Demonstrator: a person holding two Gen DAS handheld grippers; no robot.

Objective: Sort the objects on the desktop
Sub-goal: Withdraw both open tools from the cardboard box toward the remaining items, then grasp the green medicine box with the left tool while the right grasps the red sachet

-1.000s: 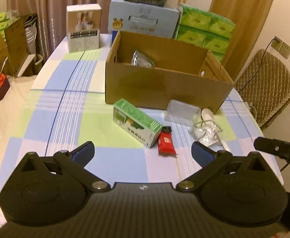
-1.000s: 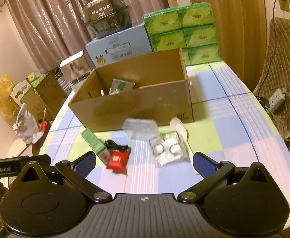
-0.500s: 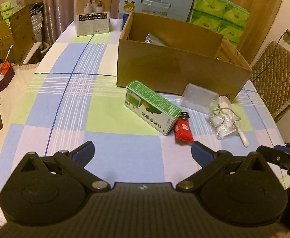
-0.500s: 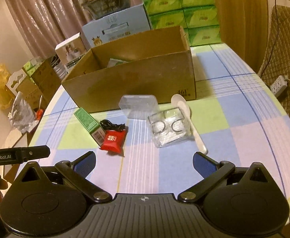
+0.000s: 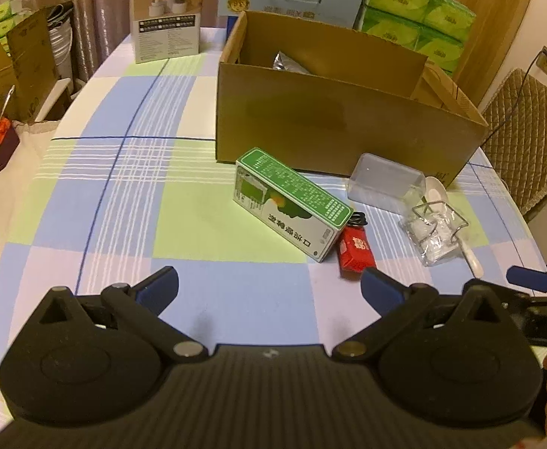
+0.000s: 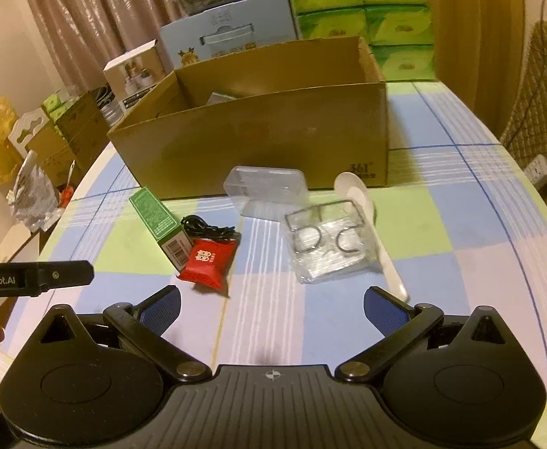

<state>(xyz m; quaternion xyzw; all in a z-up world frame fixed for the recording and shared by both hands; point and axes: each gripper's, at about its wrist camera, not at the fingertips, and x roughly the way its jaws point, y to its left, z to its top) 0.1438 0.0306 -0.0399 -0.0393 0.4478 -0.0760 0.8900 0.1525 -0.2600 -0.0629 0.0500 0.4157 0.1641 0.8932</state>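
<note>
Sorting barely begun, by the look of it: the cardboard box [image 5: 333, 112] at 12 o'clock holds a silvery packet [image 5: 286, 63]; the rest lies on the checked tablecloth [image 5: 131, 194] in front of it. Unsorted items: green carton [image 5: 292, 204], lying flat, slightly right of centre; red sachet [image 6: 209, 260] touching its near end; black cord [image 6: 206, 229] just behind; clear lidded case [image 6: 267, 191] beside the box; crinkled clear bag with wire rings [image 6: 325, 241]; white spoon [image 6: 370, 220] along its right edge. Left gripper [image 5: 269, 290] and right gripper [image 6: 271, 307]: fingers spread wide, nothing held, both near the 6 o'clock edge.
</note>
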